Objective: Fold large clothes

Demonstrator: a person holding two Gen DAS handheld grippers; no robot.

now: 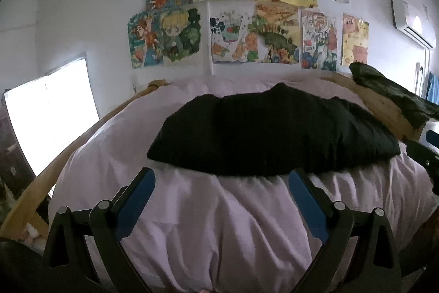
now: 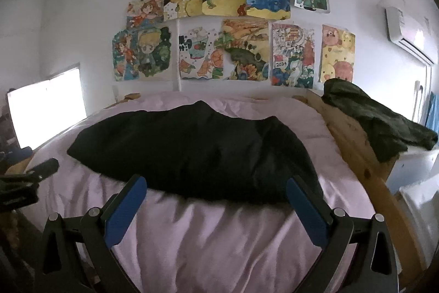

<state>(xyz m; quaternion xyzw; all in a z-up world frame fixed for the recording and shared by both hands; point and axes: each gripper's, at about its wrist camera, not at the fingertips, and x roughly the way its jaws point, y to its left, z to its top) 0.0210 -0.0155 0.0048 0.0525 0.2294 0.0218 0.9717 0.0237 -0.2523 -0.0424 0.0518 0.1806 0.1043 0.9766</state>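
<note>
The left tongs are gaping wide and holding nothing. The right tongs are gaping wide too, and they are holding nothing either. Both are hanging over the pink quilt, just short of the near edge of the black cloth. To me the job is looking like it is near a fold — the tongs are getting ready to grab. Next, each one is needing to go down to the near edge, one toward each end, and pinch it. The cloth is lying flat across the bed, wide and dark, a bit puffy, with bumpy edges — its folds are too dark to see.
</note>
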